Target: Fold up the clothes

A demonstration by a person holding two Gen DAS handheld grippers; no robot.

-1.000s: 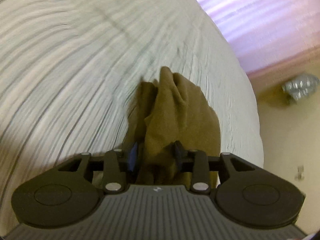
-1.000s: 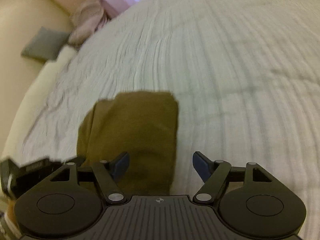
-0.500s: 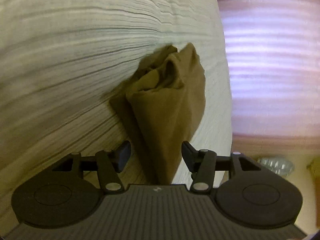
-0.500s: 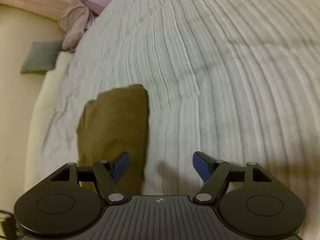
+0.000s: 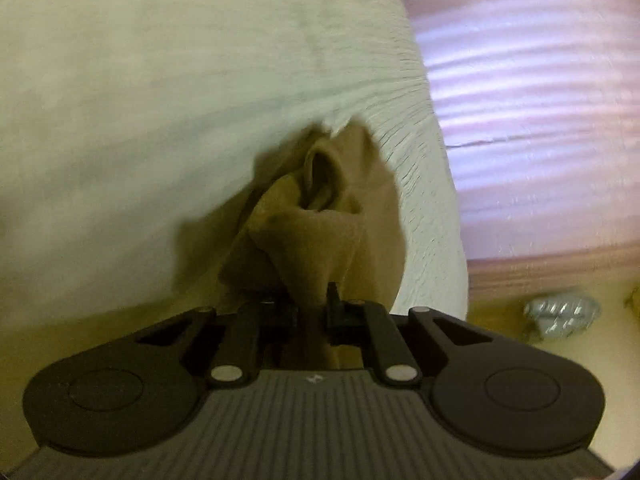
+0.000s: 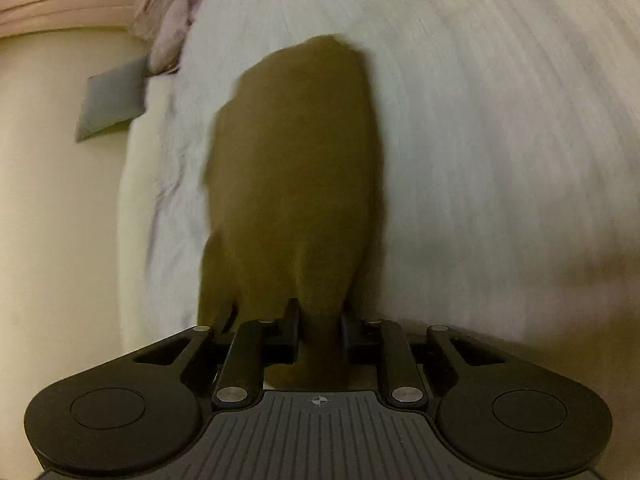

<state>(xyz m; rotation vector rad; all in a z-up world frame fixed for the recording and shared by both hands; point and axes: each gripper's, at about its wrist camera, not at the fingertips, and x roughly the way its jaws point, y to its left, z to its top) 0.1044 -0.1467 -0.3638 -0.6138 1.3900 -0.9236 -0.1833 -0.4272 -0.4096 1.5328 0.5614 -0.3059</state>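
Both sets of jaws have just been closing: the left gripper point(image 5: 311, 307) and right gripper point(image 6: 320, 330), parted a moment ago, are now pinching the olive garment point(image 6: 296, 168) trailing ahead across the bed point(image 6: 500, 140)

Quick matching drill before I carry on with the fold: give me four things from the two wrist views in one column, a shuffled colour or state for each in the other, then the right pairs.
Things:
1. garment
2. bedspread
3. cushion
4. left gripper

States or colours:
A. grey, on the floor beside the bed
B. olive brown, bunched at its near end
C. shut on a fold of cloth
D. pale, ribbed

Pairs: 1-B, 2-D, 3-A, 4-C. The left gripper's jaws have just been closing, with the garment between them.
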